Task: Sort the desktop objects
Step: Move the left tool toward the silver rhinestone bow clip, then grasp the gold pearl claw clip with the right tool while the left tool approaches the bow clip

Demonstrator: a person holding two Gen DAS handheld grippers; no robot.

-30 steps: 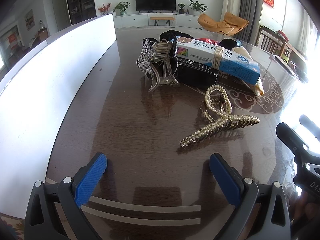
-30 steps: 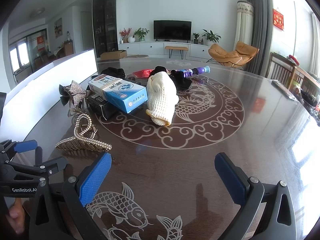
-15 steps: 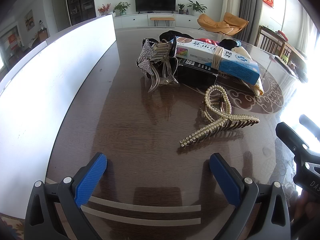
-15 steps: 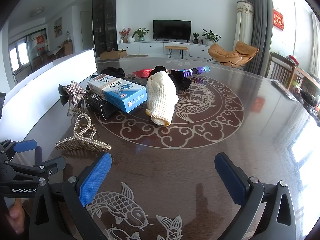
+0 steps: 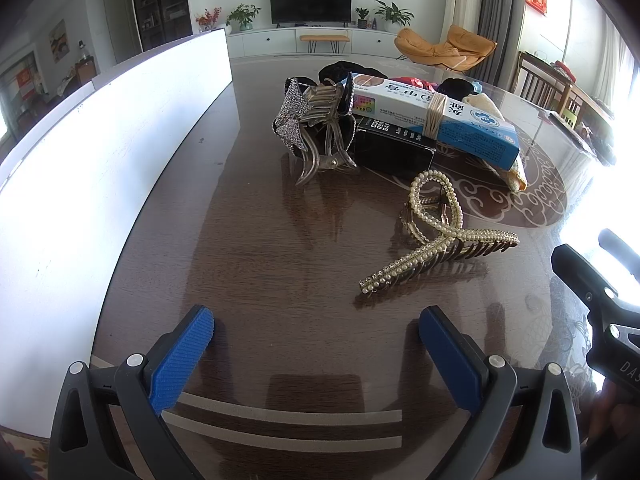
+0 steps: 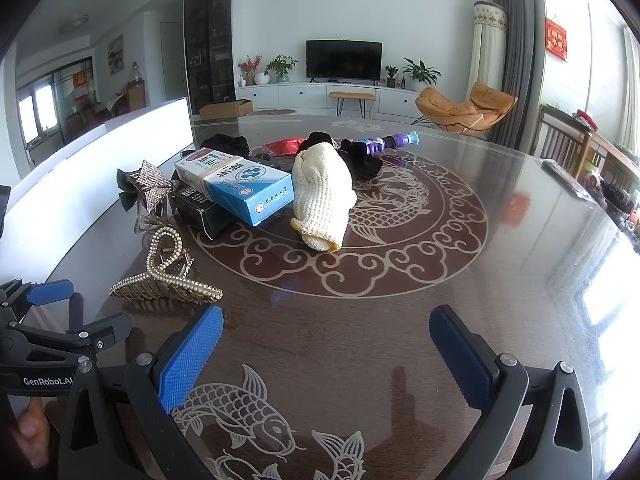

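Observation:
A pearl hair claw point(image 5: 438, 236) point(image 6: 166, 280) lies on the dark table, just ahead and right of my open left gripper point(image 5: 316, 332). Farther back a rhinestone bow claw point(image 5: 314, 128) point(image 6: 150, 192) leans against a black box point(image 5: 394, 146) point(image 6: 204, 210). A blue-and-white carton point(image 5: 434, 118) point(image 6: 236, 182) bound with rubber bands rests on that box. A cream knitted glove point(image 6: 322, 198), black cloth and a purple toy point(image 6: 386, 142) lie beyond. My right gripper point(image 6: 326, 334) hangs open over bare table, with the pearl claw to its left.
A long white board point(image 5: 100, 160) point(image 6: 96, 156) runs along the table's left side. The table point(image 6: 520, 240) has an inlaid fish-and-cloud ring. The other gripper point(image 5: 600, 312) point(image 6: 40, 344) shows at each view's edge. Chairs stand far right.

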